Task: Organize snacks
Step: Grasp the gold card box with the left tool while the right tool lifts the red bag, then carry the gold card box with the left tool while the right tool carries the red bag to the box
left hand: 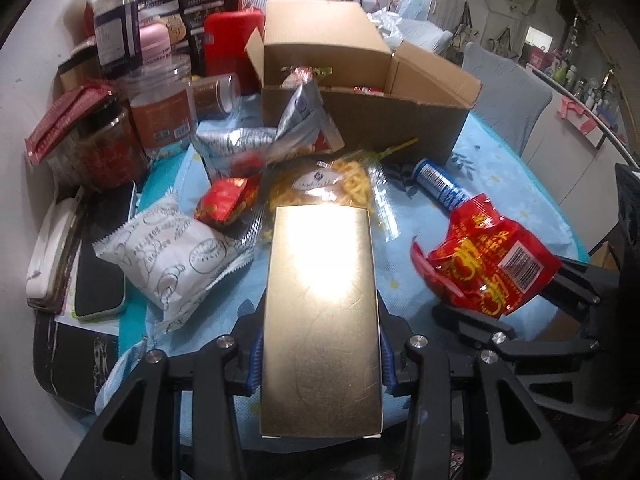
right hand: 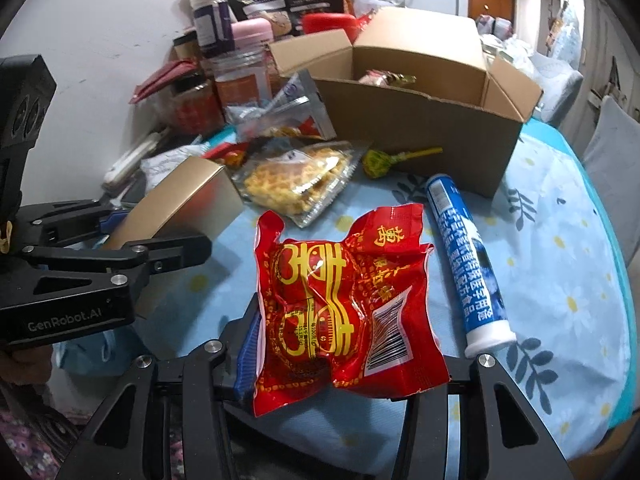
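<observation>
You have your left tongs (left hand: 320,364) clamped on the flat gold cardboard box (left hand: 320,320) and your right tongs (right hand: 344,364) gripping the crinkled red foil snack packet (right hand: 344,304), both held above the worktop (right hand: 560,240); only a few snacks sit in the open brown cardboard carton (right hand: 420,120), most remain outside.

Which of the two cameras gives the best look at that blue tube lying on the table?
The right wrist view: the blue tube lies there whole, label readable, beside the red packet. In the left wrist view only its upper end shows, the red packet covering the rest.
</observation>
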